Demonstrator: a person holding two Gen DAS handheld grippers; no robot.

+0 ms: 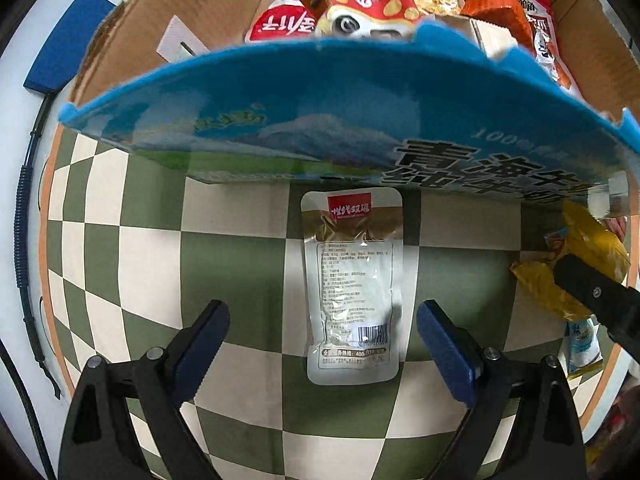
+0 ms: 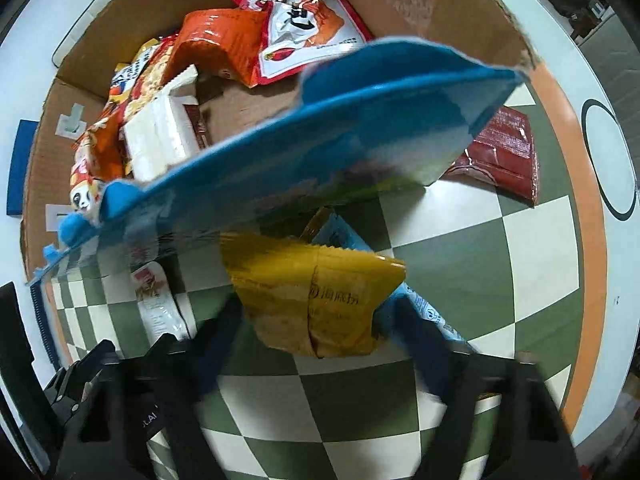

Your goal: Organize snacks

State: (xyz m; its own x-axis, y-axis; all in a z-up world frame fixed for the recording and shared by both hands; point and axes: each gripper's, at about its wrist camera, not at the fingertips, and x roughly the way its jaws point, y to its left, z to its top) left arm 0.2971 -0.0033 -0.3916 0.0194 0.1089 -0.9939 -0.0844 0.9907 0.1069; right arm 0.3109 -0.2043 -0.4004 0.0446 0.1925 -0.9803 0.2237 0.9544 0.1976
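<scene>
A white snack pouch [image 1: 352, 288] with a red label lies flat on the checkered mat, between the fingers of my open left gripper [image 1: 323, 340]; the fingers do not touch it. It also shows in the right wrist view [image 2: 158, 304]. My right gripper [image 2: 316, 340] is around a yellow snack bag [image 2: 316, 296], its fingers blurred at the bag's sides. The yellow bag also shows in the left wrist view [image 1: 580, 256]. A cardboard box [image 1: 192, 12] holds several snack packets [image 1: 360, 4], and its blue printed flap [image 1: 340, 112] hangs over the mat.
A dark red packet [image 2: 500, 152] lies on the mat right of the box. A light blue packet [image 2: 432, 312] lies under the yellow bag. A blue pad [image 1: 68, 40] and black cable [image 1: 24, 240] lie on the white table, left.
</scene>
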